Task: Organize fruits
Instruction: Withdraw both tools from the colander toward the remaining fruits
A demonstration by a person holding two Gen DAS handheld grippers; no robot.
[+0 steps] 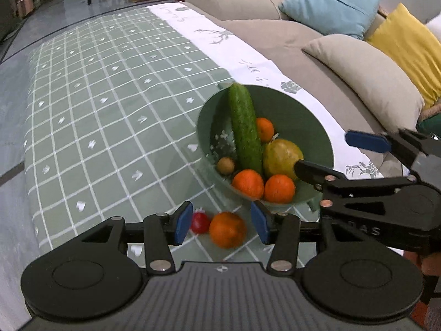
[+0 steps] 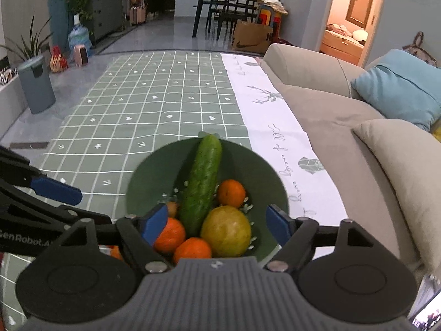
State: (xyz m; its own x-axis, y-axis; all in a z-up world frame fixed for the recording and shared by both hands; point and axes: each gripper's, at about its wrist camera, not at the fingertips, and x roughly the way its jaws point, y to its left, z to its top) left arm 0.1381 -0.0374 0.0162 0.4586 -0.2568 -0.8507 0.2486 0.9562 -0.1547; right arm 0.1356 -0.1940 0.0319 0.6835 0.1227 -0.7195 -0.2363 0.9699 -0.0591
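A green bowl stands on the checked tablecloth and holds a cucumber, a yellow-green fruit, three oranges and a small kiwi. It also shows in the right wrist view. My left gripper is open, with a loose orange and a small red fruit on the cloth between its fingers. My right gripper is open and empty, over the bowl's near side; it also shows in the left wrist view.
A beige sofa with blue and yellow cushions runs along the table's right side. A white runner lies on that table edge. Green checked cloth stretches beyond the bowl.
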